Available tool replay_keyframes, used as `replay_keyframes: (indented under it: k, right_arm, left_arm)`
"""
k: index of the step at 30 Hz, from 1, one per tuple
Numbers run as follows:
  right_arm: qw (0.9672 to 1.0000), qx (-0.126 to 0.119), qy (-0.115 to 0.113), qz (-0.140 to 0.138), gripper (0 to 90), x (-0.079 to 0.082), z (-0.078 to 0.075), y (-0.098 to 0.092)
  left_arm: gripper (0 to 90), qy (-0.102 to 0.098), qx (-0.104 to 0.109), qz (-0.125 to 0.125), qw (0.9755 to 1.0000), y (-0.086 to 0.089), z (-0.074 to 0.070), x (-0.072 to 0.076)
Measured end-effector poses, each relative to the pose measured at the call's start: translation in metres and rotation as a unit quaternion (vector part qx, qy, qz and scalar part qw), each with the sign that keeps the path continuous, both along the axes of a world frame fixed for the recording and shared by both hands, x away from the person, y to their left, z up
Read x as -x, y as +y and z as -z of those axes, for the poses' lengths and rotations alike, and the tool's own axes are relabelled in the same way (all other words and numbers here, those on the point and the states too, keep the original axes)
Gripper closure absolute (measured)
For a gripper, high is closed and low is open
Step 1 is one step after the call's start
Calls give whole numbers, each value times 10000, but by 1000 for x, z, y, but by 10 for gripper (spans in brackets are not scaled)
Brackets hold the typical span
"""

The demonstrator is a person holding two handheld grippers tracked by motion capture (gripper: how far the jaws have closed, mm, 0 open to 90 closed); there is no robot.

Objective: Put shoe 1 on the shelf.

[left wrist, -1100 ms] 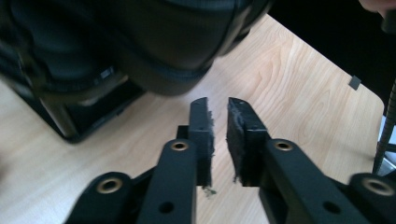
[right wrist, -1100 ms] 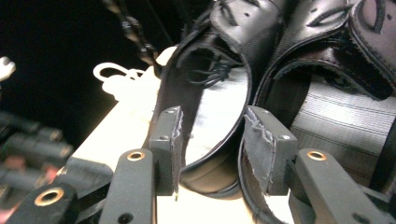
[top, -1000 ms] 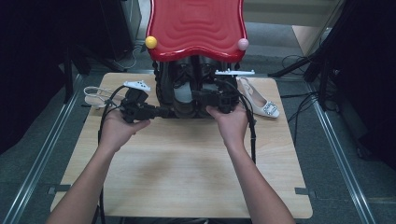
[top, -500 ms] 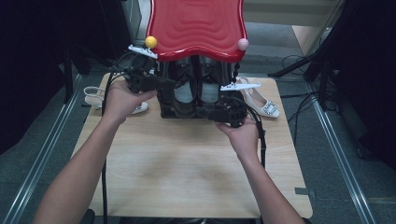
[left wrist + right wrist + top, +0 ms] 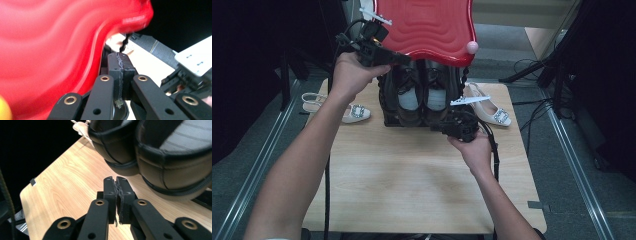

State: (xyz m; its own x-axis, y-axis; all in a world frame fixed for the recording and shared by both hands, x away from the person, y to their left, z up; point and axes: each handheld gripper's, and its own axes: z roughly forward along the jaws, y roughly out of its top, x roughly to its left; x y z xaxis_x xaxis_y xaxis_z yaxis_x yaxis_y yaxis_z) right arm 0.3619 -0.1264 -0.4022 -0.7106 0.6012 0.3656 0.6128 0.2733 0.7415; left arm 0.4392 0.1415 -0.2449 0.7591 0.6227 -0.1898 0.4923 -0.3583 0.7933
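High view: two clenched, empty grippers [image 5: 398,59] [image 5: 438,126], two black shoes [image 5: 422,92], two white sandals [image 5: 489,109]

Tongs [image 5: 116,185] shut, empty, before black shoes [image 5: 160,157] on table [image 5: 70,180]

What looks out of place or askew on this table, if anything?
The white heeled shoes are split up: one lies left of the rack, the other right of it, both on the table, while the black pair sits together under the red shelf top. Nothing looks spilled or damaged.
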Motion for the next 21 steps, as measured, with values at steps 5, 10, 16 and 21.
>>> replay_keyframes:
  k: [5,10,16,21]
  right_arm:
    - [9999,95,65,32,900,-4,5,-3]
    - [9999,132,71,67,900,-9,8,-2]
    - [9997,120,71,200,900,-17,13,-2]
    - [9997,22,138,194,900,-21,15,-4]
  left_arm:
    - [900,-136,-88,-36,9999,-8,-13,-11]
    - [900,-150,-166,-61,9997,-15,-19,-26]
    - [900,-82,-159,-106,9998,-23,-16,-40]
    - [900,-75,-142,-120,9998,-28,-12,-44]
